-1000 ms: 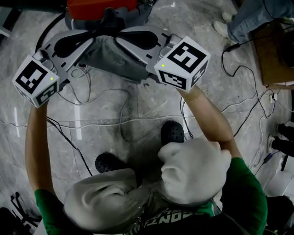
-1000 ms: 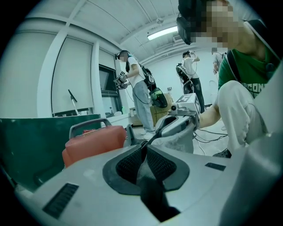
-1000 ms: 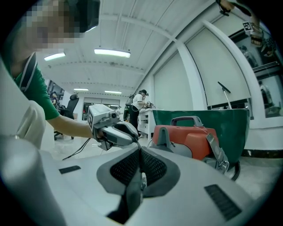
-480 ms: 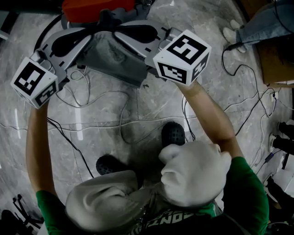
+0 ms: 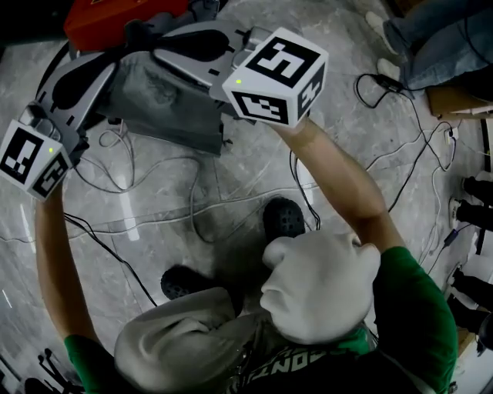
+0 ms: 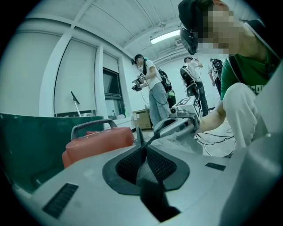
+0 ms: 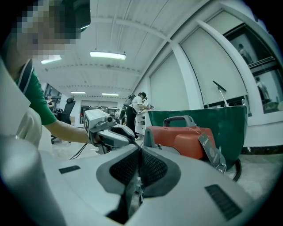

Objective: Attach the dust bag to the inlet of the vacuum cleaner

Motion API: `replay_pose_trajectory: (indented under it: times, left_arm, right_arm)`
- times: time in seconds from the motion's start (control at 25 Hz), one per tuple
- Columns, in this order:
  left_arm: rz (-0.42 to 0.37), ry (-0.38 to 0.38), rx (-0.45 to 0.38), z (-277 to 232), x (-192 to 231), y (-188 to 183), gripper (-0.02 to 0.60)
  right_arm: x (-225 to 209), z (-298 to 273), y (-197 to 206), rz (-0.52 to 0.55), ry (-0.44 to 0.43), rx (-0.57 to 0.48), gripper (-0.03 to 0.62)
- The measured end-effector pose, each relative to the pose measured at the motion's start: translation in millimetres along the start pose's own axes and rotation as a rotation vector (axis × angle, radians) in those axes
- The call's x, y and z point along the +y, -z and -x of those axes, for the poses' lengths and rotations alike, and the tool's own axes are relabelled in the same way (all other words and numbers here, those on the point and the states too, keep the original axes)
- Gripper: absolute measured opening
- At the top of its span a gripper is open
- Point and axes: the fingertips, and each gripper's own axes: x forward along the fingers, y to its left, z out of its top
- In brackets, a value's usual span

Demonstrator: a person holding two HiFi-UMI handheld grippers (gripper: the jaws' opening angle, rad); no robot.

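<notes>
Dust bag (image 5: 166, 104) shifted left — vacuum cleaner (image 5: 115, 19) cut off, inlet hidden.

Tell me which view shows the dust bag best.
The head view: most of the grey dust bag shows there, spread out. Each gripper view shows only a strip of its fabric pinched between that gripper's own jaws.

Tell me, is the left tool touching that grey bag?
Touching. The left gripper view shows the left tool pinched shut on the dust bag, whose grey fabric bunches between the pads.
</notes>
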Motion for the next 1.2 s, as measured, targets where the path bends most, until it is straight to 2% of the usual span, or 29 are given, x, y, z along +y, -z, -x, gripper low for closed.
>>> replay_pose_trajectory:
  times: [0.24,0.72,1.2]
  left_arm:
    - [-0.008,-0.018,-0.015,-3,3,2,0.043]
    - [-0.034,-0.113,0.000,1,6,2,0.043]
    - [0.016,-0.104,-0.035,2,9,2,0.043]
  right_arm:
    - [-4,-1,1,-0.002,-0.006,-0.008,0.025]
    - [-5,-2,2,-0.042,-0.006,-0.020,0.025]
    - [-8,3,3,-0.052,0.024,-0.019,0.025]
